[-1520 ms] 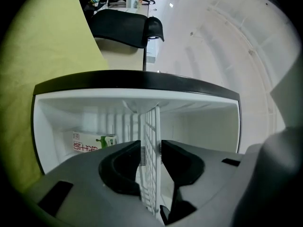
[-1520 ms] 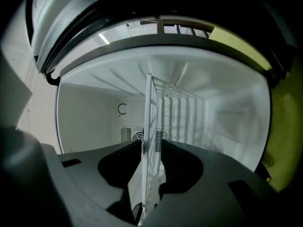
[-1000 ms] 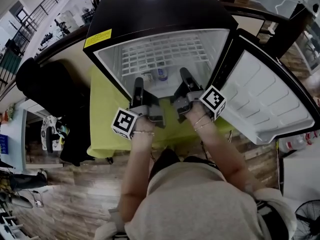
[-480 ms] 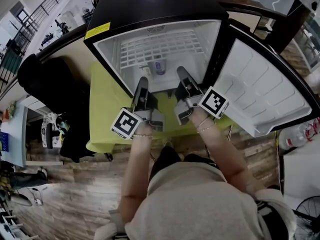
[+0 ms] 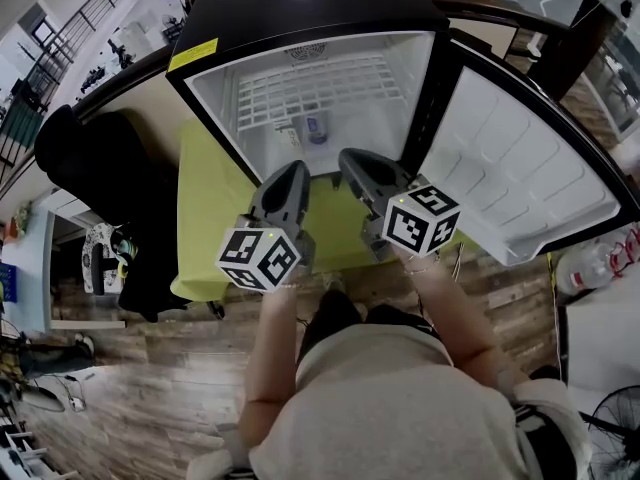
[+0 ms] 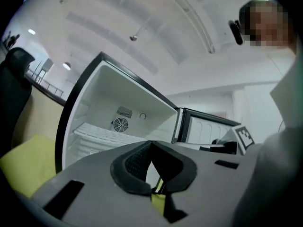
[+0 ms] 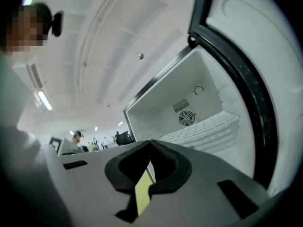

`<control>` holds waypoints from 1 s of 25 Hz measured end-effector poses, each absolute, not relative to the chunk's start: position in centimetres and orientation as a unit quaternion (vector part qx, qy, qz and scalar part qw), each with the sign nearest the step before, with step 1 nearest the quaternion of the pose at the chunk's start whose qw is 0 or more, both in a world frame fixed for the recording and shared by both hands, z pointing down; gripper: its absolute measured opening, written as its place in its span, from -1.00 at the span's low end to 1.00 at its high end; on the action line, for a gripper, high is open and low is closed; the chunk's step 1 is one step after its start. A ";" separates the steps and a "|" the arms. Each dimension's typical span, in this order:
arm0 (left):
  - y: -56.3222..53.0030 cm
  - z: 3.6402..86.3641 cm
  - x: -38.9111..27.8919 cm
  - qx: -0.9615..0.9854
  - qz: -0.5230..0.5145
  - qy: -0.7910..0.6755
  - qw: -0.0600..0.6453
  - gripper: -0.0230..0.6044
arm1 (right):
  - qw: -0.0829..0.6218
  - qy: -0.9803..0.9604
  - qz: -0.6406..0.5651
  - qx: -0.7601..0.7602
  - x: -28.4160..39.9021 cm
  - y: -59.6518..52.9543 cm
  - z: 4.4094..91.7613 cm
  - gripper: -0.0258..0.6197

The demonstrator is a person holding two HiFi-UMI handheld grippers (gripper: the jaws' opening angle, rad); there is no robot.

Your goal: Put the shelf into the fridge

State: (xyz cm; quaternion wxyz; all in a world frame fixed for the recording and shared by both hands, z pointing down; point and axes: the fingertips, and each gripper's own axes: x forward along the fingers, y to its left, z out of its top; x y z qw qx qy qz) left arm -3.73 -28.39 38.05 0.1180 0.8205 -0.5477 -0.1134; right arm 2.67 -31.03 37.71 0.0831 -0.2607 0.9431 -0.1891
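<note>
Two grippers, one in each of the person's hands, are held level just in front of an open fridge. The left gripper (image 5: 293, 171) and the right gripper (image 5: 352, 160) both have their jaws pressed together with nothing between them. Beneath them a yellow-green tablecloth (image 5: 205, 223) covers the surface on which the black fridge (image 5: 300, 3) stands, and a wood-plank floor (image 5: 130, 408) surrounds it. The fridge door (image 5: 520, 168) is swung wide to the right, showing its white inner liner. Inside the white compartment, the white wire shelf (image 5: 325, 93) sits level across the cavity, below a round fan grille (image 6: 120, 124) on the back wall. A small container (image 5: 316, 128) stands beneath the shelf. A dark bulky shape (image 5: 90, 168) stands left of the table, and a railing (image 5: 90, 13) runs beyond it.
</note>
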 end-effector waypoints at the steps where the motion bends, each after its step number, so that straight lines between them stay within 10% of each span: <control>1: -28.2 38.2 -3.4 0.824 -0.090 -0.549 0.107 -0.92 | 0.063 0.949 -0.159 -0.266 2.5 -30.6 37.9 -0.91; 15: -25.2 40.0 -0.8 0.833 0.099 -0.544 -0.025 -0.89 | -0.037 0.958 0.004 -0.285 2.7 -26.3 38.5 -0.89; 25: -23.3 43.9 -0.3 0.840 0.117 -0.528 0.044 -0.89 | -0.077 0.957 -0.007 -0.280 3.6 -24.7 42.6 -0.89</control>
